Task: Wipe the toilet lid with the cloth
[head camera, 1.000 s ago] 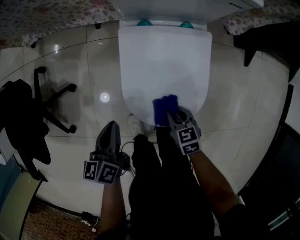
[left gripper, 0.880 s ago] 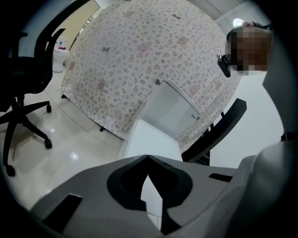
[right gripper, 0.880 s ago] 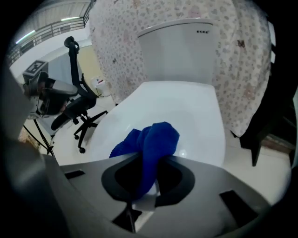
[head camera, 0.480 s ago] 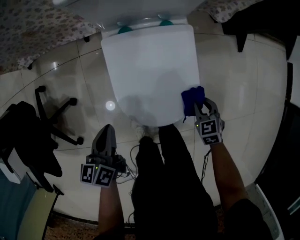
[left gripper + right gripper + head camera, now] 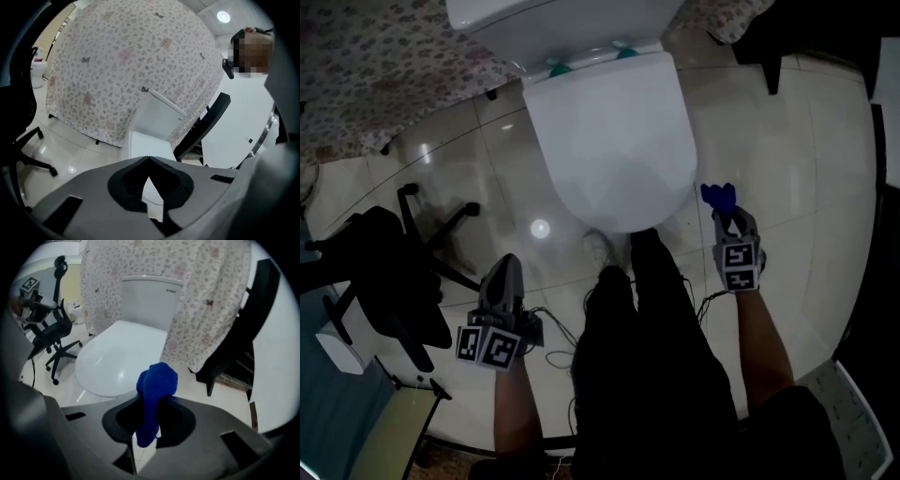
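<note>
1. In the head view we see the white toilet lid [image 5: 614,141] closed, smooth and glossy, rounded at its near end. The right gripper [image 5: 727,216] hangs off to the lid's right, over the pale floor tiles [image 5: 806,169], clear of the lid. A small bunch of deep blue cloth [image 5: 719,196] sticks out past its tips. The left gripper [image 5: 503,267] hangs lower on the left, above the floor, near a black office chair [image 5: 394,272].

2. In the left gripper view we find the left gripper [image 5: 149,159] with its jaws brought together at the tips and nothing between them. Beyond them stand the lid [image 5: 143,146], the white cistern [image 5: 158,117] and a floral fabric [image 5: 126,61].

3. In the right gripper view the right gripper [image 5: 151,401] is clamped on the cloth [image 5: 157,383]. The cloth is crumpled into a soft blue wad: a rounded lump above the jaws and a narrower tail hanging below them. It touches nothing but the jaws. The lid [image 5: 117,357] lies ahead and to the left, apart from the cloth, its surface shiny with light streaks.
</note>
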The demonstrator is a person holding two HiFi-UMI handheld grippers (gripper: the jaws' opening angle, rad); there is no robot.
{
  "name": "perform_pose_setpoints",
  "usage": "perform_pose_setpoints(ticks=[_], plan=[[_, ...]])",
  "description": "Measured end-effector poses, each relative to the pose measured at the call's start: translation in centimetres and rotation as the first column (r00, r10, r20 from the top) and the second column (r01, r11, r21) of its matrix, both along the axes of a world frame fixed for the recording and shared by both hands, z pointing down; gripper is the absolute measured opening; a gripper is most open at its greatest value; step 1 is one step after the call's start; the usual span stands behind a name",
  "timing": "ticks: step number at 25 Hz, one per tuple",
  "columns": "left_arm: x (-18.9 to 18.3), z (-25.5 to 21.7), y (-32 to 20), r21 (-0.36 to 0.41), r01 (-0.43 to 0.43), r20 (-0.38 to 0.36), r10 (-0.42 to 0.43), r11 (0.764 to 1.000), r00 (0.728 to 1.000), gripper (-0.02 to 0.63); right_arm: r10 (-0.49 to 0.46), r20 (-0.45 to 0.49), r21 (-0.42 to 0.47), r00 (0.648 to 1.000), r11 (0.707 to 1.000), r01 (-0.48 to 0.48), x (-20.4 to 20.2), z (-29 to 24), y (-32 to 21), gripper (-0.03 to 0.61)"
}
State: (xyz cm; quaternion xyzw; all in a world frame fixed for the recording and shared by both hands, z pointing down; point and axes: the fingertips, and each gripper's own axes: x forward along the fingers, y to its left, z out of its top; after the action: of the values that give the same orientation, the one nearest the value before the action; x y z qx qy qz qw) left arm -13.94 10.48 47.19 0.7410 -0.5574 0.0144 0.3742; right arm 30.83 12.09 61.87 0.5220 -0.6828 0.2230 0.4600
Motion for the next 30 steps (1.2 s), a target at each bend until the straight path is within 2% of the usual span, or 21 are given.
perform_pose_setpoints(ticks=[2, 4, 5, 7, 9, 11, 15, 18, 21, 23, 25, 27, 30], plan=[[-1.3, -3.9, 0.8, 0.034, -0.038, 0.026, 0.037, 0.999, 0.999, -0.006, 0.153, 0.031, 0.023, 0.988, 0.988, -0.154, 2.5, -3.7, 2.7, 0.066], [-2.7, -9.1, 2.3, 0.066, -0.066, 0.048, 0.062, 0.996, 0.997, -0.006, 0.315, 0.075, 0.039, 0.946, 0.947, -0.318, 5.3, -8.7, 5.8, 0.066], [-3.7, -12.0, 3.1, 0.085, -0.065, 0.051, 0.061, 0.994, 0.997, -0.006, 0.369, 0.107, 0.064, 0.923, 0.924, -0.377, 6.2, -11.8, 6.8, 0.066], [-5.9, -18.0, 4.1, 0.138, -0.037, 0.044, 0.032, 0.99, 0.999, -0.006, 0.41, 0.183, 0.147, 0.894, 0.887, -0.437, 7.0, -18.5, 7.0, 0.066], [-8.0, -24.3, 3.6, 0.237, -0.001, 0.03, -0.007, 0.972, 1.0, -0.006, 0.377, 0.249, 0.266, 0.892, 0.859, -0.438, 6.8, -24.8, 5.0, 0.066], [-9.3, -30.6, 2.8, 0.348, 0.027, 0.031, -0.04, 0.937, 0.999, -0.006, 0.316, 0.303, 0.385, 0.899, 0.822, -0.419, 6.2, -30.9, 2.2, 0.066], [-9.5, -40.5, 1.8, 0.53, 0.05, 0.073, -0.105, 0.846, 0.992, -0.006, 0.194, 0.418, 0.573, 0.887, 0.701, -0.423, 4.8, -42.7, -2.9, 0.066], [-8.4, -45.5, 3.6, 0.606, 0.041, 0.076, -0.109, 0.794, 0.991, -0.006, 0.094, 0.45, 0.661, 0.888, 0.633, -0.402, 2.6, -50.0, -3.0, 0.066], [-7.7, -47.5, 5.9, 0.641, 0.057, 0.065, -0.128, 0.765, 0.99, -0.006, -0.023, 0.461, 0.731, 0.887, 0.577, -0.365, 0.9, -55.3, -3.3, 0.066], [-7.7, -47.2, 7.1, 0.642, 0.09, 0.049, -0.158, 0.761, 0.986, -0.006, -0.087, 0.498, 0.739, 0.863, 0.563, -0.369, 0.6, -57.5, -3.4, 0.064], [-7.2, -46.3, 8.2, 0.631, 0.091, 0.087, -0.186, 0.771, 0.979, -0.006, -0.126, 0.507, 0.742, 0.853, 0.568, -0.357, 0.8, -58.8, -2.9, 0.064], [-6.2, -45.7, 8.8, 0.624, 0.071, 0.144, -0.204, 0.778, 0.968, -0.006, -0.129, 0.437, 0.762, 0.89, 0.578, -0.291, 1.5, -59.3, -2.0, 0.063], [-5.1, -46.3, 8.9, 0.654, 0.105, 0.116, -0.236, 0.749, 0.965, -0.006, -0.119, 0.298, 0.778, 0.947, 0.606, -0.168, 2.6, -59.2, -1.2, 0.063]])
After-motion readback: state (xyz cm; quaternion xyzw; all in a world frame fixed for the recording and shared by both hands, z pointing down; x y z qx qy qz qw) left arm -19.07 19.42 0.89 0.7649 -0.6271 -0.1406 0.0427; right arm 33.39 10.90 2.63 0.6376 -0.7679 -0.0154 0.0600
